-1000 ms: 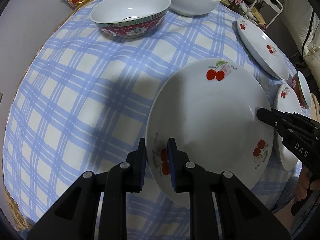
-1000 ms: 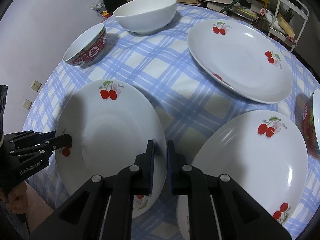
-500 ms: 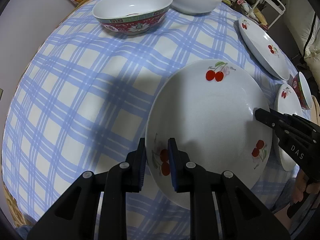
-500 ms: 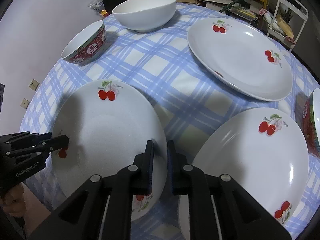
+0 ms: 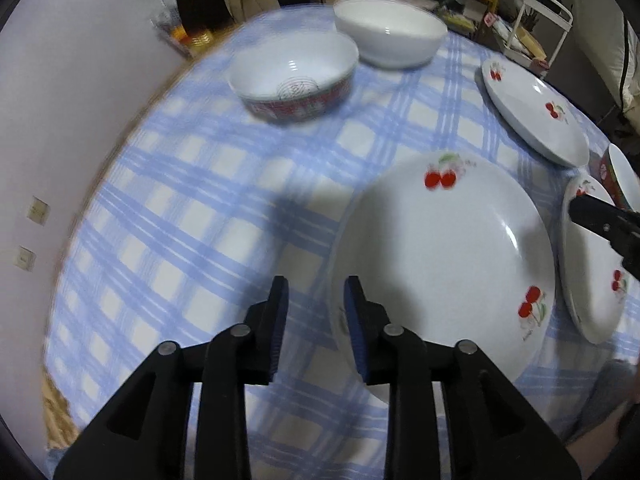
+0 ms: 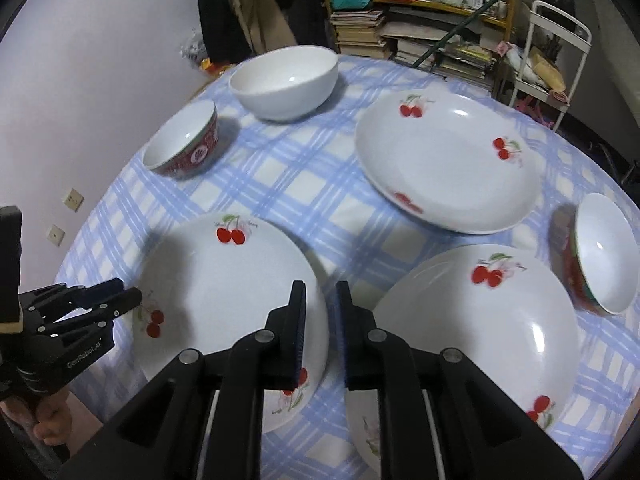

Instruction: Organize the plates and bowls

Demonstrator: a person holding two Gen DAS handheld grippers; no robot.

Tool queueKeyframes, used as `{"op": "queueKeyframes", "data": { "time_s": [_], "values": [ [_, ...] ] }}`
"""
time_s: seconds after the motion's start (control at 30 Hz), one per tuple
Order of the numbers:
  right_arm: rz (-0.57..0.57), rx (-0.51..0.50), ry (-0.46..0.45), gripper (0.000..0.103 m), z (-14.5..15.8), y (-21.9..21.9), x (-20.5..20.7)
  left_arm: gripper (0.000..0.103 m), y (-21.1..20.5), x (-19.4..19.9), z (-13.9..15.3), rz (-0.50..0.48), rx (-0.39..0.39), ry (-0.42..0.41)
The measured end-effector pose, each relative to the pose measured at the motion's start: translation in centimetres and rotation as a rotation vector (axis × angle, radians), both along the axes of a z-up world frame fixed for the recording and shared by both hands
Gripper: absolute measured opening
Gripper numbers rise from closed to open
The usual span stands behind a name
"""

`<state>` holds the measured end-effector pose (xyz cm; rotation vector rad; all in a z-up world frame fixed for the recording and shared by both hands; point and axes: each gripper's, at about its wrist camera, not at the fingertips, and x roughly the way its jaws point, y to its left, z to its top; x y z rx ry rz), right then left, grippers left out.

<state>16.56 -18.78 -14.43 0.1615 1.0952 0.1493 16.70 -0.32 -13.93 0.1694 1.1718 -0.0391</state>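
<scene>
A white cherry-print plate [image 5: 440, 260] [image 6: 224, 292] lies on the blue checked tablecloth [image 5: 200, 208]. My left gripper [image 5: 316, 292] hovers over the plate's left rim. Its jaws are opening, and the rim passes just inside the right finger without being pressed. At the opposite rim, my right gripper [image 6: 320, 296] is also opening, with the plate's edge loose in the gap. Each gripper shows in the other's view, the left gripper [image 6: 120, 300] and the right gripper [image 5: 580, 212]. A second cherry plate [image 6: 480, 320] lies to the right and a third plate [image 6: 444, 160] farther back.
A red-patterned bowl [image 5: 292, 76] [image 6: 184, 144] and a large white bowl [image 5: 388, 32] [image 6: 284, 80] stand at the far left. Another red-patterned bowl [image 6: 600, 252] sits at the right edge. Stacked books and a white rack [image 6: 556, 52] stand behind the table.
Both grippers were shut on opposite rims of the near plate; both have let go, spread their jaws and lifted away. The plate stays on the cloth.
</scene>
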Motion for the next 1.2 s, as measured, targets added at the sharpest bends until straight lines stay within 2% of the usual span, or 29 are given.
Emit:
{"op": "queueKeyframes", "data": {
  "time_s": [0.07, 0.17, 0.23, 0.3, 0.33, 0.37, 0.5, 0.67, 0.8, 1.0, 1.2],
  "values": [
    [-0.018, -0.012, -0.009, 0.036, 0.7, -0.8, -0.4, 0.041, -0.2, -0.2, 1.1, 0.006, 0.001, -0.038],
    [-0.044, -0.036, -0.045, 0.054, 2.1, -2.1, -1.4, 0.047, -1.3, -0.5, 2.5, -0.029, 0.01, -0.079],
    [-0.056, -0.035, -0.062, 0.061, 2.9, -2.9, -1.9, 0.062, -2.4, -0.7, 3.2, -0.049, 0.029, -0.102],
    [-0.066, -0.021, -0.071, 0.074, 3.7, -3.8, -2.0, 0.075, -3.1, -0.6, 3.6, -0.06, 0.041, -0.113],
    [-0.071, -0.022, -0.068, 0.084, 4.0, -4.1, -2.1, 0.077, -3.6, -0.6, 3.9, -0.065, 0.044, -0.119],
    [-0.075, -0.028, -0.067, 0.09, 4.4, -4.5, -2.3, 0.077, -3.9, -0.7, 4.2, -0.072, 0.044, -0.123],
    [-0.079, -0.044, -0.097, 0.097, 5.6, -6.0, -3.6, 0.078, -5.8, -1.1, 5.2, -0.121, 0.03, -0.129],
    [-0.101, -0.073, -0.09, 0.097, 6.1, -8.3, -4.5, 0.078, -8.4, -1.7, 6.1, -0.189, 0.036, -0.141],
    [-0.117, -0.088, -0.09, 0.097, 6.1, -10.1, -5.3, 0.078, -10.4, -1.9, 6.4, -0.237, 0.003, -0.142],
    [-0.16, -0.084, -0.061, 0.097, 5.2, -12.8, -6.0, 0.078, -14.0, -1.9, 6.1, -0.335, -0.023, -0.134],
    [-0.162, -0.123, -0.013, 0.097, 3.6, -14.3, -6.5, 0.078, -17.4, -1.3, 5.0, -0.387, -0.034, -0.083]
  ]
}}
